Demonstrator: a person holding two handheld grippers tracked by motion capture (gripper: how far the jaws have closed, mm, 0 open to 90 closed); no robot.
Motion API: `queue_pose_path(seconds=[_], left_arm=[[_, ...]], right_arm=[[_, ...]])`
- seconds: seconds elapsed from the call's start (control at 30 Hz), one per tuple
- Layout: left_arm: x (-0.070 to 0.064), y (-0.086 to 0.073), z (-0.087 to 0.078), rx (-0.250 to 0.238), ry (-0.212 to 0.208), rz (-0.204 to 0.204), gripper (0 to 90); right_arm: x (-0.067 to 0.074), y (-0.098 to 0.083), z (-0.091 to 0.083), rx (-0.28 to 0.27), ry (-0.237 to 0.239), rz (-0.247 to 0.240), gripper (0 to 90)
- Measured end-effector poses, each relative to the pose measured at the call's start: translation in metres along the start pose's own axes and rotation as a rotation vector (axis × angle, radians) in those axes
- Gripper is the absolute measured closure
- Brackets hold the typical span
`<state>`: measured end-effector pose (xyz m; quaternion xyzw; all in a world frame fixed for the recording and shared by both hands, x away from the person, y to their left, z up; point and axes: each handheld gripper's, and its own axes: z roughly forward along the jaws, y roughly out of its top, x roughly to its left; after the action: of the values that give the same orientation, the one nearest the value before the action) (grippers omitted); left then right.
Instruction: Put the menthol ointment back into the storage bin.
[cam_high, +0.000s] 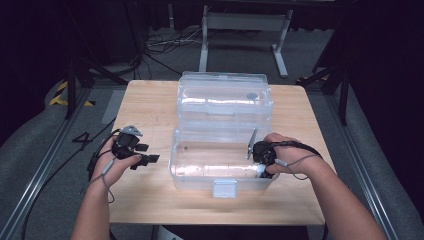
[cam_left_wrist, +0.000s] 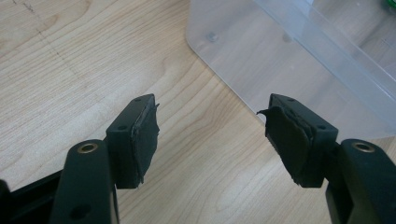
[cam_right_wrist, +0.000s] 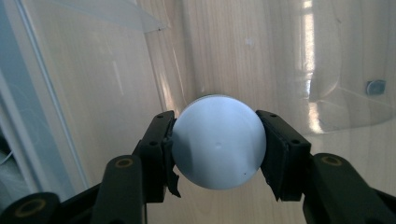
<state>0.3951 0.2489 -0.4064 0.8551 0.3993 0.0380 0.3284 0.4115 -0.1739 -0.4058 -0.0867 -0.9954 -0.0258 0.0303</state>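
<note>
The right claw (cam_right_wrist: 215, 151) is clamped on a white ball (cam_right_wrist: 218, 142) low inside the clear box (cam_high: 200, 172), near its right wall. The left claw (cam_left_wrist: 210, 140) stands apart over the desk (cam_left_wrist: 70, 70), left of the box.

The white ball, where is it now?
The ball sits between the right tool's jaws, inside the clear box, at its right end in the high view.

Both grippers, left gripper (cam_high: 150, 159) and right gripper (cam_high: 263, 170), are black with brass-ringed screw holes, frayed rubber pads and grey trailing cables; forearms unsleeved.
</note>
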Motion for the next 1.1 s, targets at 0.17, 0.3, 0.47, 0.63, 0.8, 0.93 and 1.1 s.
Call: queue_pose_path(seconds=[0.17, 0.3, 0.47, 0.63, 0.8, 0.93, 1.1], left_arm=[[-0.0004, 0.0000, -0.0002, 0.000, 0.001, -0.001, 35.1], [-0.0004, 0.0000, -0.0002, 0.001, 0.000, -0.002, 35.1], [-0.0002, -0.0001, -0.0001, 0.003, -0.001, 0.001, 35.1], [-0.0005, 0.0000, 0.0008, 0.002, -0.002, 0.003, 35.1], [-0.0014, 0.0005, 0.0025, 0.009, -0.010, 0.005, 35.1], [-0.0013, 0.0004, 0.0021, 0.007, -0.003, 0.005, 35.1], [-0.0014, 0.0005, 0.0019, 0.006, -0.004, 0.005, 35.1]], right_arm=[[-0.0004, 0.0013, -0.0002, 0.015, 0.001, -0.005, 50.0], [-0.0005, 0.0013, -0.0003, 0.018, 0.001, -0.003, 50.0], [-0.0003, 0.0008, 0.0000, 0.018, 0.003, 0.007, 49.9], [-0.0006, 0.0002, -0.0001, 0.019, 0.006, 0.009, 49.7], [-0.0009, -0.0003, -0.0005, 0.016, 0.008, 0.005, 48.7], [-0.0009, -0.0012, -0.0004, 0.001, 0.008, 0.006, 48.6], [-0.0009, -0.0019, -0.0017, -0.006, 0.005, 0.003, 47.0]])
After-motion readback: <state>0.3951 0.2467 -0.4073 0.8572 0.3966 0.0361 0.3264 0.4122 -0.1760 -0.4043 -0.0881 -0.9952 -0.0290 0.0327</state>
